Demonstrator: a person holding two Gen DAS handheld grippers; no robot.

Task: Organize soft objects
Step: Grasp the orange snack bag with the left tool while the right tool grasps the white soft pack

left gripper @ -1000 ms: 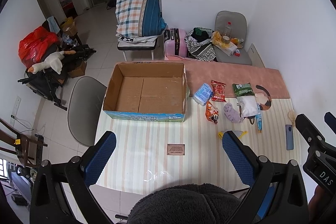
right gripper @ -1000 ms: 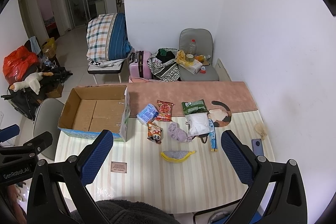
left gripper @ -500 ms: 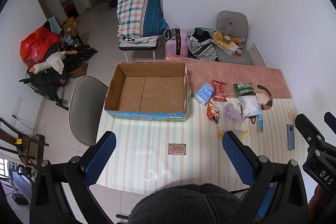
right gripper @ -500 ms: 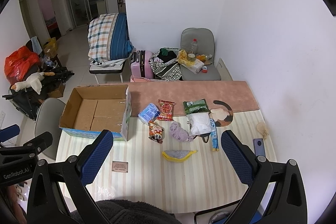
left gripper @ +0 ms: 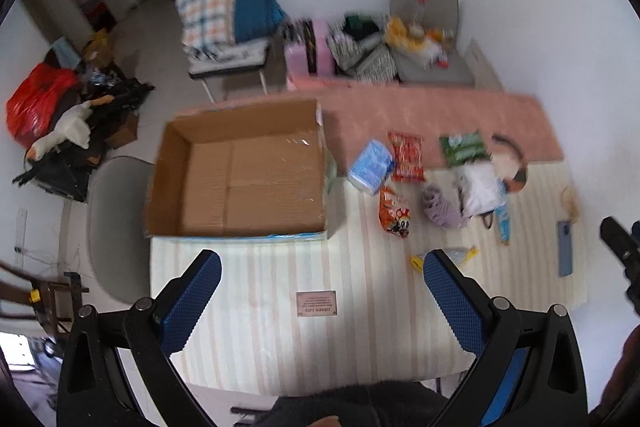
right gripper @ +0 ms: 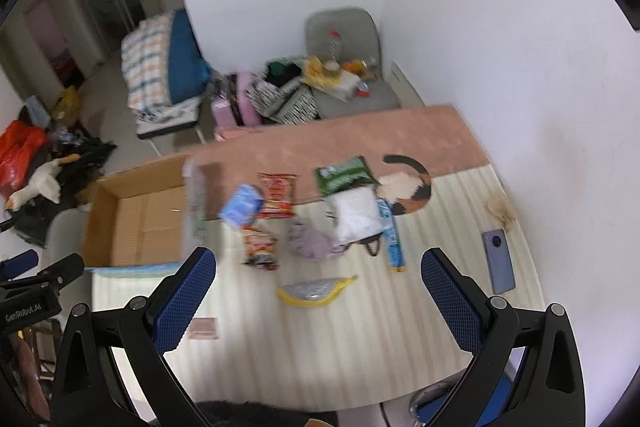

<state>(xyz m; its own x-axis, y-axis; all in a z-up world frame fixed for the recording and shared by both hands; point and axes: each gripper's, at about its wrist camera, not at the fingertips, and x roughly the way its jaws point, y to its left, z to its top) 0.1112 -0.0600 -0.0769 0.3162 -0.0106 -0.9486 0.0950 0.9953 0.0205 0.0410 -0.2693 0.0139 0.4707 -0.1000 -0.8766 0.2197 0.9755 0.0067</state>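
The left tool (left gripper: 320, 273) is held above the near part of the striped counter (left gripper: 360, 327) with its blue-padded fingers (left gripper: 192, 299) spread wide and nothing between them. The right tool (right gripper: 318, 273) is likewise released, its jaws wide apart over the counter and nothing gripped.

An open cardboard box (left gripper: 240, 171) is seen at the counter's left side, its brown floor bare. To its right, on and just in front of a pink mat (left gripper: 432, 115), the soft objects are laid in a loose cluster: a pale blue tissue pack (left gripper: 370, 167) nearest the box, a red snack bag (left gripper: 406, 157) just beside it, a green packet (left gripper: 462, 149) further right, and an orange snack bag (left gripper: 394, 213) nearer the camera. A lilac cloth (left gripper: 440, 207) is touching a white bag (left gripper: 482, 189), and a slim blue sachet (left gripper: 503, 225) lies along the bag's right edge. A yellow-edged pouch (right gripper: 316, 291) lies apart from the cluster, between the right tool's fingers in that tool's view. A grey phone (right gripper: 498, 261) rests near the counter's right edge, well apart from the soft objects. Both views are blurred
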